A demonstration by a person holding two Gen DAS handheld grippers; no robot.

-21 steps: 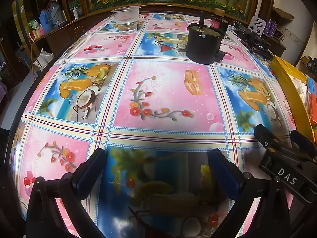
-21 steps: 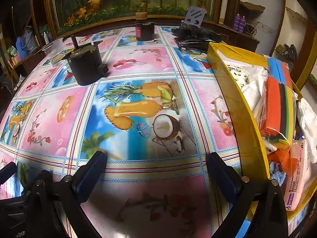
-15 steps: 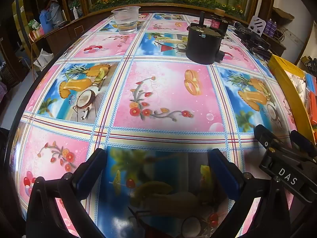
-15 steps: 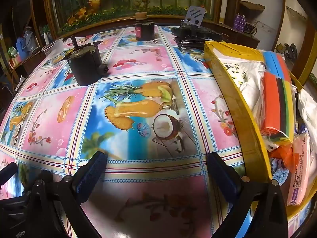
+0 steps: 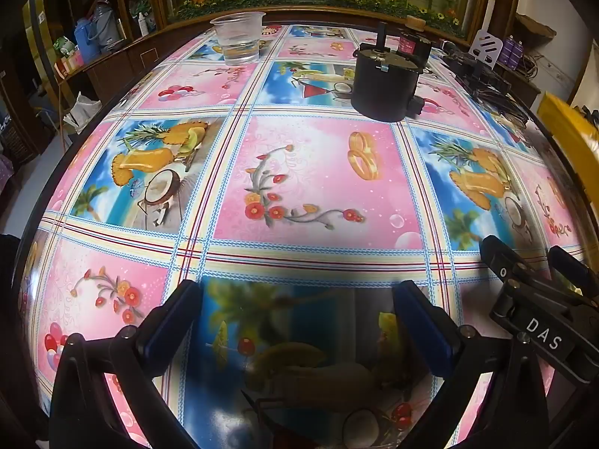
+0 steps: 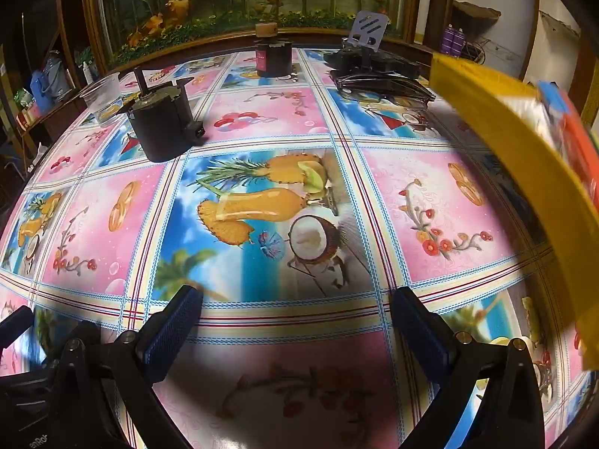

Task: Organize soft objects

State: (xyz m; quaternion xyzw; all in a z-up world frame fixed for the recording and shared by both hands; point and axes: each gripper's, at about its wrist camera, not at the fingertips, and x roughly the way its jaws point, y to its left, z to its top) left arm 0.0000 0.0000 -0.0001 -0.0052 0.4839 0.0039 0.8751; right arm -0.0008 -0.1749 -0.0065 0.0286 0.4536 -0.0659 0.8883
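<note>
The soft objects (image 6: 569, 131), seen as blurred white, blue and orange packs, are stored in the yellow bin (image 6: 524, 157), which stands on the table at the right edge of the right wrist view. Individual items cannot be told apart because of blur.

From the right gripper (image 6: 295, 321) the bin lies to the right and slightly ahead, near but not touching. The bin's long wall is seen to run from the far right toward the near right, roughly along the gripper's pointing direction, so a turn to the right is judged necessary before any reach into it. The right gripper is the nearer one; the left gripper (image 5: 295, 321) is positioned further to the left, with the right gripper between it and the bin.

Both grippers are held with jaws wide apart and nothing between them, tilted down over the patterned tablecloth (image 5: 310, 172).

In the left wrist view only a strip of the bin's yellow wall (image 5: 569, 138) is shown, with no contents; the right gripper's body, marked DAS, is shown there. The contents are shown in the right wrist view alone.

A black cylindrical device (image 6: 161, 127) and a clear plastic cup (image 5: 237, 37) stand well apart from the bin.
</note>
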